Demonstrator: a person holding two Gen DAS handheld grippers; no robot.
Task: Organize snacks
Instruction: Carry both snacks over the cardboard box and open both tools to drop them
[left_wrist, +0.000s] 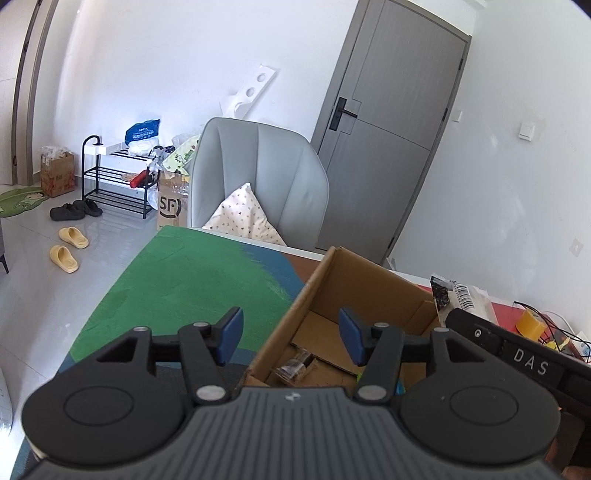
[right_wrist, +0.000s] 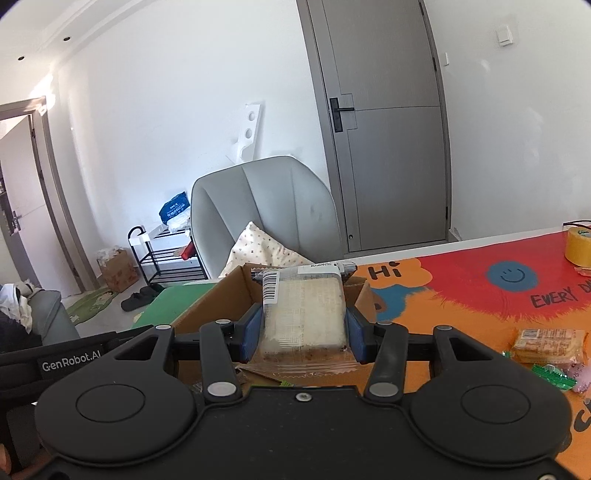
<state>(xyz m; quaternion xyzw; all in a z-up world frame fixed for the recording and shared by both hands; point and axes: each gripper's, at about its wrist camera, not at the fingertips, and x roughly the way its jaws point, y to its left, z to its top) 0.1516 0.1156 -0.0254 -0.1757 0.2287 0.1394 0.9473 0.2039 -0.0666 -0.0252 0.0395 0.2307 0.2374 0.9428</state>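
While my right gripper (right_wrist: 303, 332) clamps a clear-wrapped snack cake (right_wrist: 304, 314) by its two side edges, the packet's long axis runs straight ahead along the fingers, its barcode end pointing away from me over the open cardboard box (right_wrist: 207, 310) on the colourful table mat (right_wrist: 461, 295). My left gripper (left_wrist: 291, 334) hovers above the box's near-left corner with its blue pads apart and nothing between them; a small wrapped snack (left_wrist: 295, 365) lies on the box floor, and more packets (right_wrist: 546, 345) sit on the mat to my right.
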